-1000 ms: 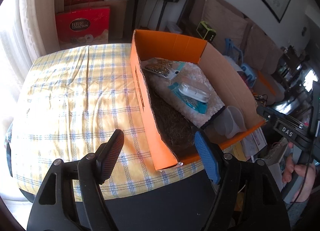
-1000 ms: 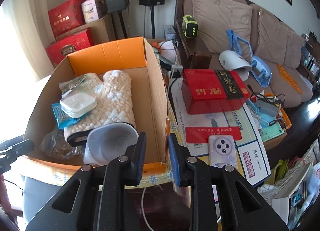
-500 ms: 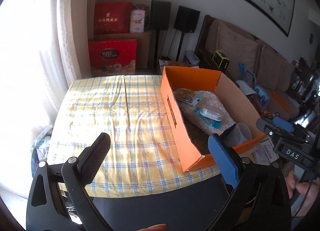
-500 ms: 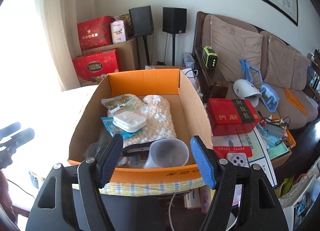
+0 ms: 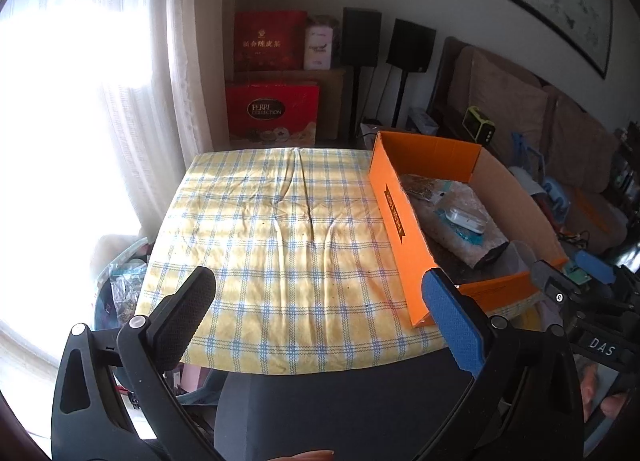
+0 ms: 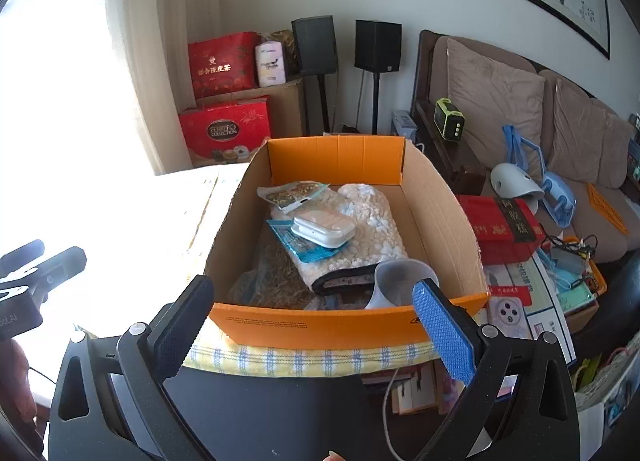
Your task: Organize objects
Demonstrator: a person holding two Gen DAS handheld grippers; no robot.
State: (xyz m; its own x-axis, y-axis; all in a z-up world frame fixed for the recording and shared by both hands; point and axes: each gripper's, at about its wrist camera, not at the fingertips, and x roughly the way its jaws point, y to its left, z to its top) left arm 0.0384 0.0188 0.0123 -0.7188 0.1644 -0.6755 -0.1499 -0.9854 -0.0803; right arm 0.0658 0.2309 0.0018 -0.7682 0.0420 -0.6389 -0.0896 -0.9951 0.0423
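Observation:
An orange cardboard box (image 6: 340, 323) stands on the right end of the yellow checked table (image 5: 272, 245); it also shows in the left wrist view (image 5: 394, 229). Inside lie a white fluffy mitt (image 6: 372, 237), a white case (image 6: 324, 227), a teal packet (image 6: 298, 247), a snack bag (image 6: 290, 193), a grey cup (image 6: 400, 281) and a dark mesh bag (image 6: 272, 279). My left gripper (image 5: 316, 315) is open and empty above the table's near edge. My right gripper (image 6: 314, 321) is open and empty in front of the box's near wall.
Red gift boxes (image 5: 272, 113) and two speakers (image 5: 410, 47) stand behind the table. A sofa (image 6: 520, 109) is at the right. A red box (image 6: 500, 227), papers and cables lie right of the cardboard box. A curtained window is at the left.
Both grippers have pulled back and up from the box. The right gripper has opened wide from nearly shut. The left gripper has stayed open.

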